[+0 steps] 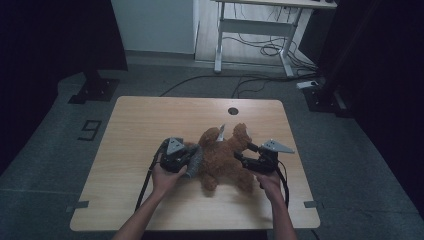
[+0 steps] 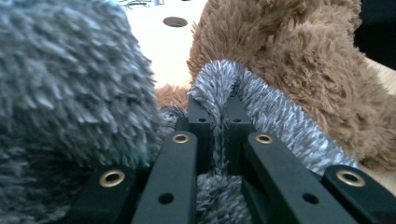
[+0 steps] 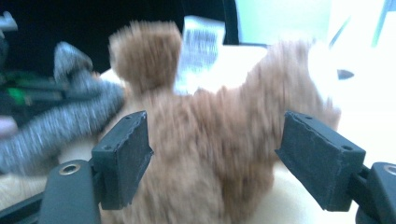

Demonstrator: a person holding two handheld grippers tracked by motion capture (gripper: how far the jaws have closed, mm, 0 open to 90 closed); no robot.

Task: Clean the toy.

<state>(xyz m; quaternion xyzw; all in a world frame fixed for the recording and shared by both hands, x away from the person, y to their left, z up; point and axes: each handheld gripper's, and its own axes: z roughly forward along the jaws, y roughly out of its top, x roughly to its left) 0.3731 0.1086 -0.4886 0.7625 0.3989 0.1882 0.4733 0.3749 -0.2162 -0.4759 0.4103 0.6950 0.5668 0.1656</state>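
A brown plush toy (image 1: pixel 225 155) lies in the middle of the wooden table (image 1: pixel 150 120), with a white label (image 1: pixel 221 132) sticking up from it. A grey furry piece (image 1: pixel 194 162) hangs at its left side. My left gripper (image 1: pixel 187 159) is shut on a fold of that grey fur (image 2: pixel 243 93), the brown plush (image 2: pixel 299 51) just behind it. My right gripper (image 1: pixel 242 152) is open at the toy's right side, its pads (image 3: pixel 123 156) spread on either side of the brown body (image 3: pixel 210 154) without touching it.
A round cable hole (image 1: pixel 233 111) sits near the table's far edge. Beyond the table stand a white desk frame (image 1: pixel 257 30) with loose cables (image 1: pixel 270 50) on the floor and dark stand bases (image 1: pixel 95 90) at both sides. Bare tabletop lies to the left and front.
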